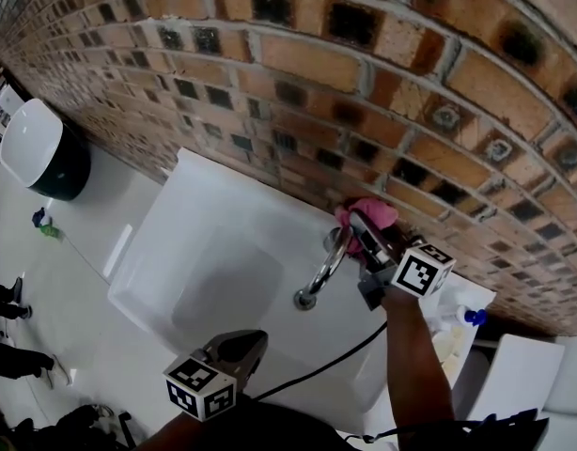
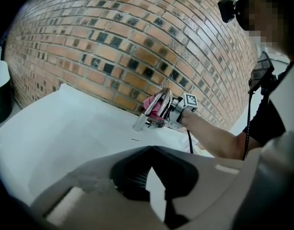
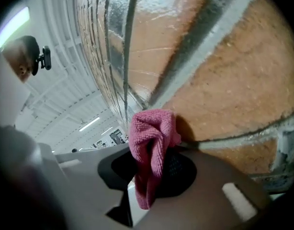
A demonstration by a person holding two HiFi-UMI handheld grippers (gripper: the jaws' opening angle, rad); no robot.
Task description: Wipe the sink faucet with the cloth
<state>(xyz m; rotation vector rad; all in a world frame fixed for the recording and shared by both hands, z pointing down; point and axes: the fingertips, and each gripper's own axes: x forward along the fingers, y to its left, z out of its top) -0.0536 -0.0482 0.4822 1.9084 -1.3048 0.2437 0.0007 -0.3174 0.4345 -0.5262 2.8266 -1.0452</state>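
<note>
One pink cloth [image 1: 368, 212], judged soft, light and limp, sits behind the top of the faucet [image 1: 326, 269], close to the brick wall [image 1: 317, 83]. The right gripper [image 1: 359, 236] pinches its bunched fold, jaws closed on it. The polished faucet looks rigid and slippery, so grip the cloth deep. The left gripper [image 1: 246, 346], jaws together and empty, hangs well in front of the faucet over the sink [image 1: 213, 242].

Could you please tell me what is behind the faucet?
A pink cloth, pinched in the right gripper, is behind the faucet, with the brick wall beyond it. The wall directly behind the cloth is covered.
</note>
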